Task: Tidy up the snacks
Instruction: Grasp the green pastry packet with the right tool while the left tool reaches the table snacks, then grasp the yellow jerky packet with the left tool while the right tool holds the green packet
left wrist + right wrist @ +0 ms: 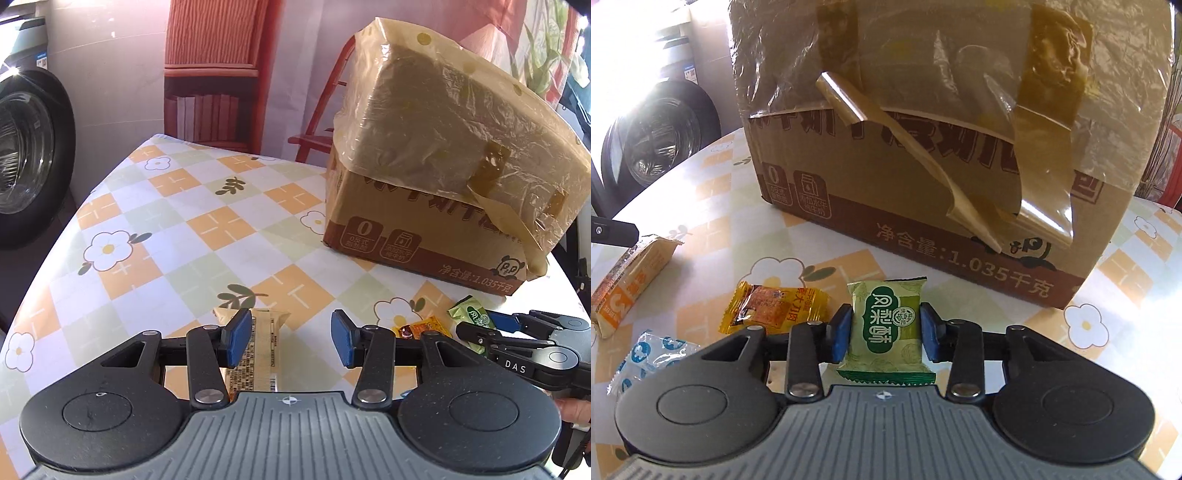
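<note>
From my left side, my left gripper (291, 339) hangs open over the long tan snack bar (258, 347) on the table (166, 221). From my right side, my right gripper (884, 332) squeezes the green snack (886, 325) near the box (923, 184). It looks puffy, so it might slip out.

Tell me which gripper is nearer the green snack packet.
Right. The right gripper has the green snack packet between its pads. The left gripper hangs over the beige wafer bar, off to the packet's side.
</note>
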`<action>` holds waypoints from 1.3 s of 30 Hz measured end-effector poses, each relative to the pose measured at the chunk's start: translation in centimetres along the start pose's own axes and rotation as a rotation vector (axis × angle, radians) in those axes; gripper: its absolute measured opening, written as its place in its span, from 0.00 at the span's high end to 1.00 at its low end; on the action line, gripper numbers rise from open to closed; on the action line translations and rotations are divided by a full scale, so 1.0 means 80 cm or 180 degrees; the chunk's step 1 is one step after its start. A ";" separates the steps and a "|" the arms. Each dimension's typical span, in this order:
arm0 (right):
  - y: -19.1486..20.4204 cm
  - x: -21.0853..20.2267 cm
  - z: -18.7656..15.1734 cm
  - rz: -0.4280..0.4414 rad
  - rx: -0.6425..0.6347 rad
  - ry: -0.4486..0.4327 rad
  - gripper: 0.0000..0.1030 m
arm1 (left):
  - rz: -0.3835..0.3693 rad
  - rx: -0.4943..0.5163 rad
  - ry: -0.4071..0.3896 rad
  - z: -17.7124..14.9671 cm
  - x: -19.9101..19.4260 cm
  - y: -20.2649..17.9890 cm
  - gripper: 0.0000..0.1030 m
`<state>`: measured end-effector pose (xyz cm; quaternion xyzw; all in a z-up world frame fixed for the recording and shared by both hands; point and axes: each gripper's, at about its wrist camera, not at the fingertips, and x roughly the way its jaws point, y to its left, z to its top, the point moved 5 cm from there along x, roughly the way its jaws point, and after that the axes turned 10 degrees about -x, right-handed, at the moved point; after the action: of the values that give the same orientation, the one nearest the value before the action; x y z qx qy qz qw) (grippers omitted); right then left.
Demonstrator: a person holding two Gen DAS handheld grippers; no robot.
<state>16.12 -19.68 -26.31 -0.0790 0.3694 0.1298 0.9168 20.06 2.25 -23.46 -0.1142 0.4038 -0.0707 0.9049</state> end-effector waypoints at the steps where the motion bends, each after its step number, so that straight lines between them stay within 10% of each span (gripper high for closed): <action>1: -0.002 -0.003 -0.003 0.0005 0.0009 -0.0006 0.61 | -0.0048 0.0083 0.0009 0.000 0.003 -0.008 0.52; 12: -0.020 -0.030 -0.025 0.0042 0.0141 -0.0145 0.61 | -0.0620 0.1435 0.0312 -0.026 0.050 -0.118 0.51; 39: -0.015 -0.026 -0.026 0.0046 0.0221 -0.0286 0.61 | -0.0634 0.1587 0.0526 -0.032 0.107 -0.126 0.46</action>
<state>13.66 -21.72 -26.33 -0.0385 0.3327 0.1269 0.9336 23.45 -9.75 -28.55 0.0789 0.4331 -0.2656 0.8577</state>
